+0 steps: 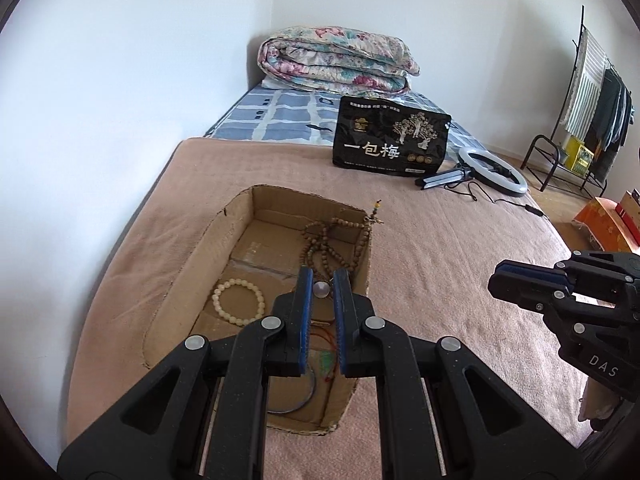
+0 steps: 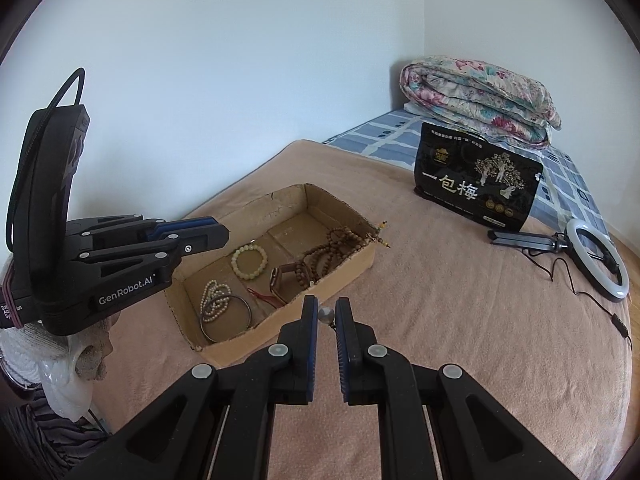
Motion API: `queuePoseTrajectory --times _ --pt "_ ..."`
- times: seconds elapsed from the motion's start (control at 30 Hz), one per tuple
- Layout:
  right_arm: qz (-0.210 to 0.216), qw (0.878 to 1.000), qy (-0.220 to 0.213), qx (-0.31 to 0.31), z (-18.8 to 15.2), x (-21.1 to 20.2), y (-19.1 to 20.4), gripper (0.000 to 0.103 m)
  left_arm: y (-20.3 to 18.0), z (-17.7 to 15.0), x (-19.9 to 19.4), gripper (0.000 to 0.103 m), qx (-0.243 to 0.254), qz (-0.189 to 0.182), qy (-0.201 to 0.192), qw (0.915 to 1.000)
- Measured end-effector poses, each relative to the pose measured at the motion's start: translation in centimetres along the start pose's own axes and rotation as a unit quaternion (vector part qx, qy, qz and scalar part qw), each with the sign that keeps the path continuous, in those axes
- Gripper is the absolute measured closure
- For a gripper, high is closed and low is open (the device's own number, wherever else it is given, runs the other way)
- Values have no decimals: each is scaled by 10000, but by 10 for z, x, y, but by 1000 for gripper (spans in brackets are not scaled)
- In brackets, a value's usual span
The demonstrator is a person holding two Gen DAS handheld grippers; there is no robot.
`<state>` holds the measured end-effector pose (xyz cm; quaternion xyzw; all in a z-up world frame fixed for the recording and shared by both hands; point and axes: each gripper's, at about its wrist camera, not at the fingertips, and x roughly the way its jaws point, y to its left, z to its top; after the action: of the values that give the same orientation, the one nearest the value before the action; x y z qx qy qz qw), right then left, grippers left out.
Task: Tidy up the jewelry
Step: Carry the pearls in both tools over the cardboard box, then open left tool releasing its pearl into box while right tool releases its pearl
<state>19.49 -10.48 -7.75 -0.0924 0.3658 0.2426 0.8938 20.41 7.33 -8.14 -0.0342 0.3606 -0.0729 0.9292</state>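
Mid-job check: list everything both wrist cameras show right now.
cardboard box: one, brown, on the pink blanket
wooden bead strand: one, brown, box's far end, tail over the rim
bead bracelet: one, pale cream, mid-box
watch: one, brown strap, mid-box
pearl strand: one, white, box's near end
bangle: one, dark, beside the pearls
small bead: one, pale, between the right fingertips, grip unclear
pouch: one, black, on the bed
ring light: one, white, right of the pouch
quilt: one, floral, folded
left hand-held gripper: black, over the box
right hand-held gripper: black, beside the box
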Motion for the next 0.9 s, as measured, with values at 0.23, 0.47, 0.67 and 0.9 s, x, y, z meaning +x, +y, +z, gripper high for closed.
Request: queuePoseTrajectory --times 0.23,0.47,0.67,0.9 --pt "150 9999 8 -57 12 18 16 96 28 -7 -1 95 -154 224 42 9996" --pt "281 9996 51 -21 20 39 22 96 48 -17 4 95 -251 401 143 9988" --pt "352 9993 132 8 25 58 22 96 56 -23 8 95 -255 484 216 9983" --pt "417 9990 174 74 35 75 22 96 63 -24 11 95 -307 529 217 9979"
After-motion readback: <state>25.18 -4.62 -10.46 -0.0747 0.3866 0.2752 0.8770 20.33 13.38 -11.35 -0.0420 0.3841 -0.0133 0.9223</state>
